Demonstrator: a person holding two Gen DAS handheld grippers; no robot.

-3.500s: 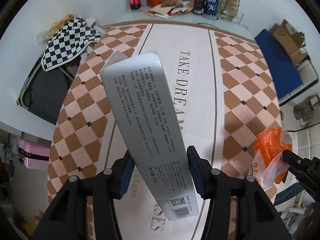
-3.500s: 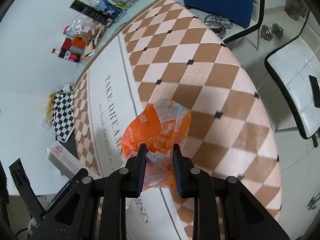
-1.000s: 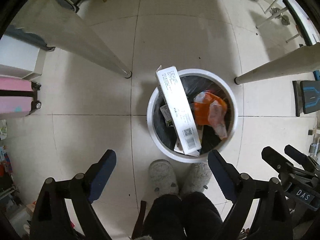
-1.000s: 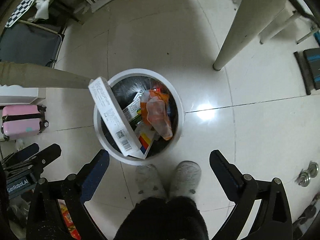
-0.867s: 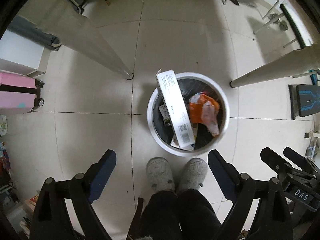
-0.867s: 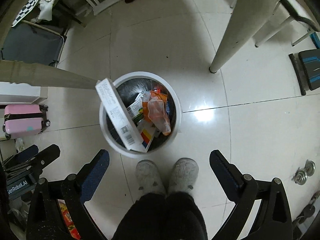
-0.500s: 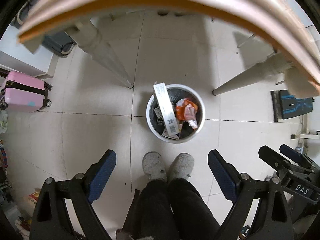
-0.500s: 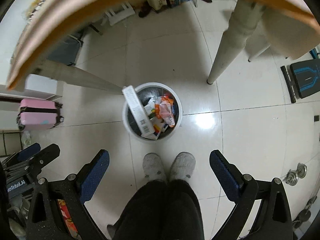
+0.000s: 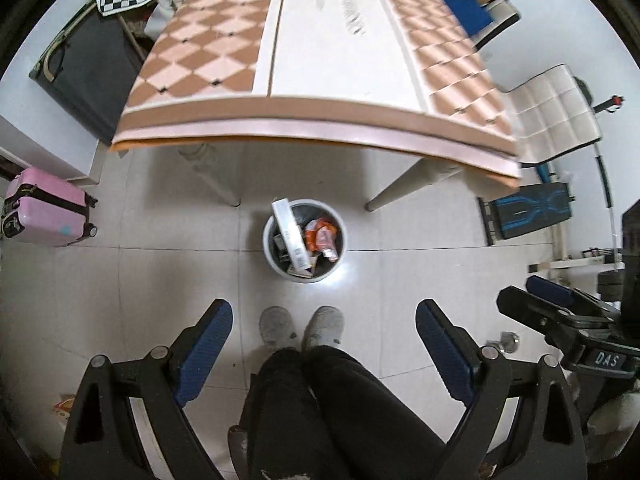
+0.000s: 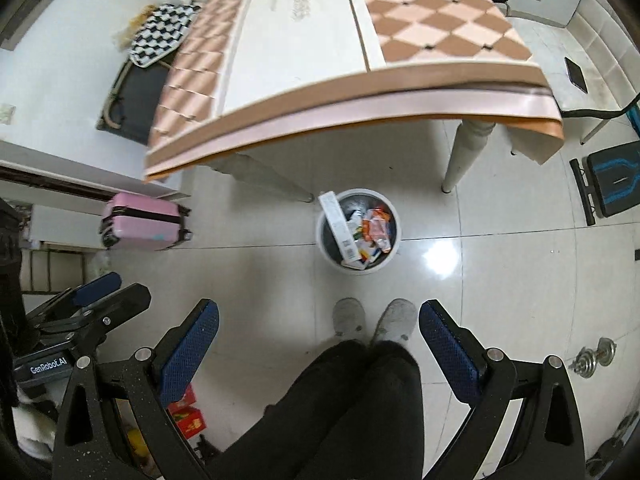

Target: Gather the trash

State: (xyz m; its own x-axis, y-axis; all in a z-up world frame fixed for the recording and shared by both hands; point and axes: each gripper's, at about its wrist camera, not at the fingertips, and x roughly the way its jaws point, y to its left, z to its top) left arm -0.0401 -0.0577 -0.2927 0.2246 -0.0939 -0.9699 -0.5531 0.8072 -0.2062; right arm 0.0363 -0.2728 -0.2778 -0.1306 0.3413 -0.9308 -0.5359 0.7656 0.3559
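Left gripper (image 9: pixel 324 344) spread wide, nothing between fingers. Right gripper (image 10: pixel 320 340) likewise spread, empty. Both held high, pointing down at floor. White trash bin (image 9: pixel 269 246) well ahead of both grippers, below table (image 9: pixel 320 136) edge, just beyond person's grey slippers (image 9: pixel 277 326). Long white box (image 9: pixel 291 236) leans tilted against bin's left rim; orange wrapper (image 9: pixel 316 236) lies inside, right of box. Pink suitcase (image 9: pixel 44 212) far left of left gripper.

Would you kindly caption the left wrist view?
Open left tool above a round white trash bin holding a long white box.
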